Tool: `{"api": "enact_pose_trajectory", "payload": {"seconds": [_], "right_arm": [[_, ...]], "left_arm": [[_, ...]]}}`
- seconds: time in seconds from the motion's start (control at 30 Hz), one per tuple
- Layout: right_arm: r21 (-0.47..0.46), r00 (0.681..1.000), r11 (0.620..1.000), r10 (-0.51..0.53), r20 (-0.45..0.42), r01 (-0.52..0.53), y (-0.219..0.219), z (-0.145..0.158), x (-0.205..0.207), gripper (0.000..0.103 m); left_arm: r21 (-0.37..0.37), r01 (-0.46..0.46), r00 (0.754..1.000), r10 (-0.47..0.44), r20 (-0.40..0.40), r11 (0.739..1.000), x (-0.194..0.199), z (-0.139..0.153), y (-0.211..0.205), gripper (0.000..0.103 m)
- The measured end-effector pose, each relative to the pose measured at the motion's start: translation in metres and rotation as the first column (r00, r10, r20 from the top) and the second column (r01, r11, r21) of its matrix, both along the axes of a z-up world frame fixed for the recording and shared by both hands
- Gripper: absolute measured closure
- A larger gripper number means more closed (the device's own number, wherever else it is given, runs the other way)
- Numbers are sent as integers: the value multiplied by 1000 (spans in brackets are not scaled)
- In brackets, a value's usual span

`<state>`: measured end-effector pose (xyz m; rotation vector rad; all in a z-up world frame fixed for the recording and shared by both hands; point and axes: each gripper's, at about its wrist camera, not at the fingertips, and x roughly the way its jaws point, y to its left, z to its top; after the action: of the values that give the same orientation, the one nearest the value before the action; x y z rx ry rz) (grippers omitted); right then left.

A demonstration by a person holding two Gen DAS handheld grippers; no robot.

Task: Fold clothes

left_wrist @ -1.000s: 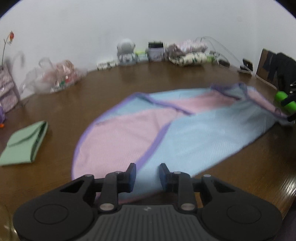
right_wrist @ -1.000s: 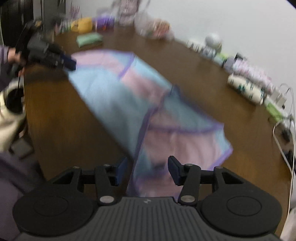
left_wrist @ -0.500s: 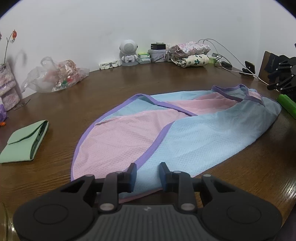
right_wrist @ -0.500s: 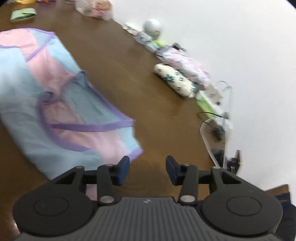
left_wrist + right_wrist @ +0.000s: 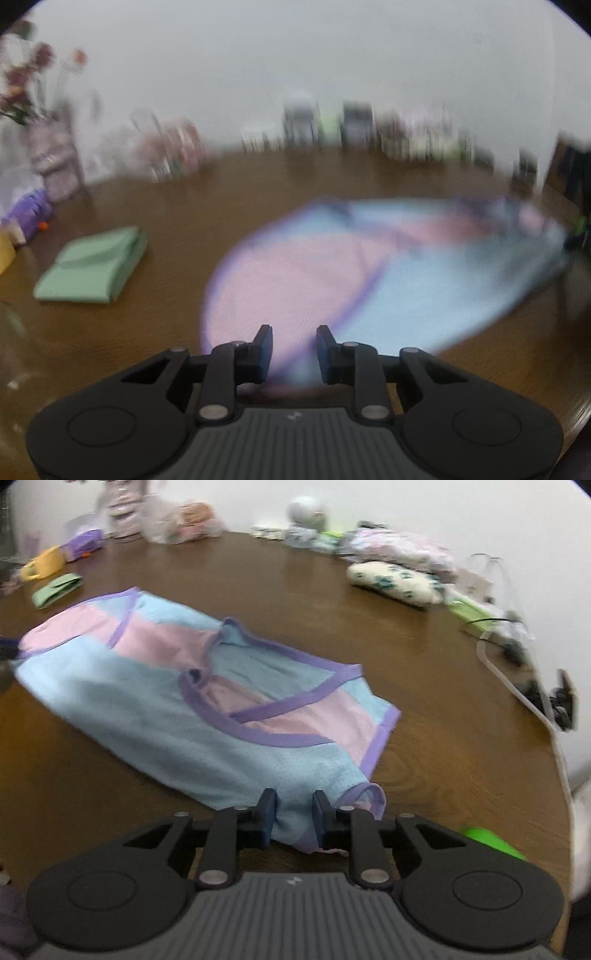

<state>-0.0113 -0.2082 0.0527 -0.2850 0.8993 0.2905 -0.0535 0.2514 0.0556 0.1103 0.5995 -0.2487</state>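
The right tool (image 5: 293, 814) has just been closing its jaws, and the near corner of the pink, blue and purple garment (image 5: 192, 701) now sits bunched between them. Beyond the tool the garment lies spread on the brown bench (image 5: 424, 657), stretching away to the far left. A bright green object (image 5: 491, 842) lies just right of the tool. A rolled floral cloth (image 5: 395, 581) rests far ahead to the right.

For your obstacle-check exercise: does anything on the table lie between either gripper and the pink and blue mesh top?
Nothing visible does. The pink and blue mesh top with purple trim already lies between the right gripper's closing jaws and between the left gripper's fingers. The folded green cloth lies apart.
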Motion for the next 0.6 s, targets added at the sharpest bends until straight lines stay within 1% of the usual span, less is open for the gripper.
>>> {"api": "enact_pose_trajectory", "payload": {"seconds": [0.07, 0.13, 0.17, 0.2, 0.23, 0.27, 0.3, 0.33, 0.4, 0.5, 0.57, 0.6], "right_arm": [[11, 999, 1000, 16, 41, -16, 8, 12, -2, 80], [34, 995, 998, 44, 89, -48, 19, 27, 3, 73], [49, 991, 996, 64, 115, -70, 27, 35, 8, 67], [56, 987, 994, 90, 133, -98, 32, 40, 17, 63], [70, 985, 990, 112, 131, -122, 38, 42, 30, 62], [86, 983, 986, 134, 126, -145, 45, 43, 44, 62], [117, 984, 980, 147, 99, -158, 52, 43, 64, 62], [153, 987, 976, 148, 65, -156, 57, 43, 83, 62], [221, 988, 964, 151, -3, -147, 68, 41, 120, 62], [260, 990, 960, 128, -62, -108, 89, 30, 156, 62], [201, 993, 976, 95, -74, -78, 105, 18, 165, 62], [178, 994, 982, 74, -83, -59, 110, 12, 167, 63]], "left_arm": [[-29, 1, 997, 1, 79, 1000, 0, 25, -2, 67], [-44, -20, 995, 24, 97, 999, 23, 40, -14, 51], [-54, -30, 994, 36, 101, 998, 36, 47, -21, 47], [-72, -35, 996, 41, 77, 997, 53, 50, -30, 43], [-88, -34, 999, 36, 25, 996, 76, 49, -41, 41], [-101, -30, 999, 27, -33, 994, 99, 46, -51, 41], [-106, -36, 996, 27, -85, 994, 121, 42, -61, 42], [-96, -55, 991, 42, -129, 994, 142, 39, -70, 42], [-34, -56, 986, 50, -160, 998, 174, 29, -88, 42], [13, -25, 979, 27, -203, 1000, 204, 9, -101, 43], [15, -12, 973, 15, -228, 1000, 211, -2, -102, 50], [13, -6, 971, 9, -240, 1000, 213, -7, -101, 57]]}}
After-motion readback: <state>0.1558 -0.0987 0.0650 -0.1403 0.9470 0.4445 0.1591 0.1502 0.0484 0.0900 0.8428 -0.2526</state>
